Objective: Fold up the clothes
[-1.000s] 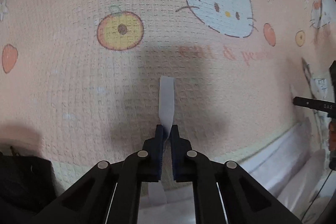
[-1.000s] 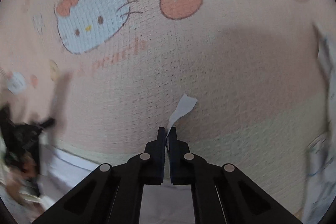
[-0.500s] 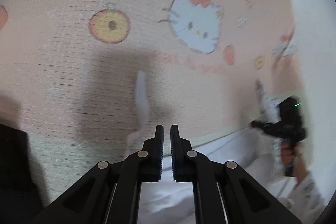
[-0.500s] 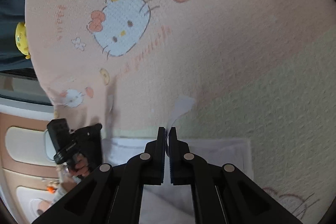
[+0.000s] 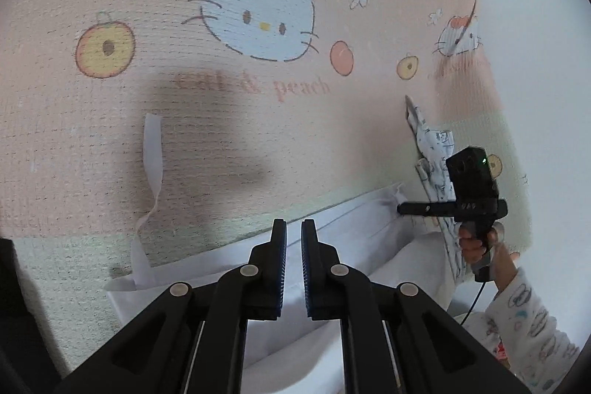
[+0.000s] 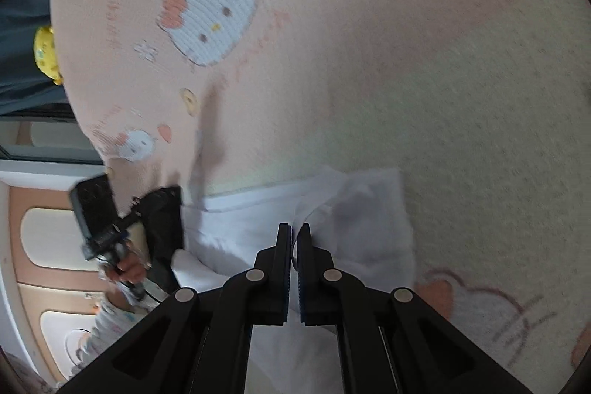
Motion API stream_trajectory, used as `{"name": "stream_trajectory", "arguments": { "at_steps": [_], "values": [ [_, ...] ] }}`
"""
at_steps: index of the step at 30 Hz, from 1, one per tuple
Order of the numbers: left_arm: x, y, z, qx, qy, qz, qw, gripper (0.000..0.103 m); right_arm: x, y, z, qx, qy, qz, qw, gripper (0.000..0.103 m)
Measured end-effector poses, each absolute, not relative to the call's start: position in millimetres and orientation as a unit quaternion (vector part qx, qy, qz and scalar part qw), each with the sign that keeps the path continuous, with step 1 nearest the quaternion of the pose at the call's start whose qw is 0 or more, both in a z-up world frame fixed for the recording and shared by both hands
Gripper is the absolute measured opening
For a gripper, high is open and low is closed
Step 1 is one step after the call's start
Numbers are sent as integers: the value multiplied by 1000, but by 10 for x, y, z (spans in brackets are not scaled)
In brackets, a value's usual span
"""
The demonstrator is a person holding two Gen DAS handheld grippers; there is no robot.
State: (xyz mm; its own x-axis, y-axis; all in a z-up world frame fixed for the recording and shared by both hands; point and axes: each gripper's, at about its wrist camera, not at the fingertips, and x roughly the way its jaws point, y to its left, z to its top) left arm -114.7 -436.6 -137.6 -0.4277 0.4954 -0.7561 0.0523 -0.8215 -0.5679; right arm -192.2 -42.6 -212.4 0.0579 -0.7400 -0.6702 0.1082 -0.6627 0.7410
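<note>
Garment [image 5: 351,239] on printed blanket [image 5: 258,135], at 6 o'clock in left wrist view; strap [image 5: 152,150] at 9 o'clock; right gripper [image 5: 400,208] at 3 o'clock beside garment's edge.

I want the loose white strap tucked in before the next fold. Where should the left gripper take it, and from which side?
Probably its upper free end: there the white strap lies flat and straight on the pink mat. Bring the left gripper down from above, jaws across the narrow width. Nearer the white garment the strap twists and kinks.
</note>
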Motion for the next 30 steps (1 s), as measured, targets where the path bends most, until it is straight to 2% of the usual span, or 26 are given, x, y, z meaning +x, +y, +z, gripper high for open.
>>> {"name": "stream_trajectory", "arguments": {
  "at_steps": [2, 4, 6, 8, 9, 10, 11, 12, 15, 23, 30],
  "values": [
    [-1134, -4423, -1443, -523, -273, 796, 132, 7, -1889, -421, -2161, 665, -230, -631, 329, 3],
    [-1187, -4497, -1528, -541, -286, 783, 115, 8, -1854, -443, -2144, 680, -211, -621, 326, 14],
    [-1178, -4553, -1568, -547, -292, 778, 102, 8, -1821, -471, -2104, 693, -195, -612, 327, 42],
    [-1134, -4623, -1561, -540, -296, 783, 92, 12, -1795, -516, -2005, 696, -178, -611, 331, 49],
    [-1116, -4653, -1559, -537, -299, 783, 89, 28, -1787, -546, -1928, 694, -170, -615, 335, 50],
    [-1106, -4684, -1561, -536, -306, 782, 87, 60, -1790, -585, -1819, 686, -162, -623, 338, 51],
    [-1095, -4713, -1572, -536, -315, 778, 86, 77, -1794, -623, -1711, 679, -155, -631, 341, 54],
    [-1078, -4746, -1586, -535, -330, 773, 89, 89, -1801, -660, -1602, 670, -153, -641, 343, 58],
    [-1010, -4847, -1598, -521, -374, 762, 91, 89, -1822, -818, -1377, 650, -149, -658, 351, 62],
    [-892, -4970, -1630, -525, -363, 769, 35, 89, -1913, -1441, -1286, 642, -162, -664, 347, 62],
    [-872, -4918, -1789, -533, -310, 787, 10, 88, -1950, -2037, -1492, 654, -164, -655, 341, 62]
  ]
}}
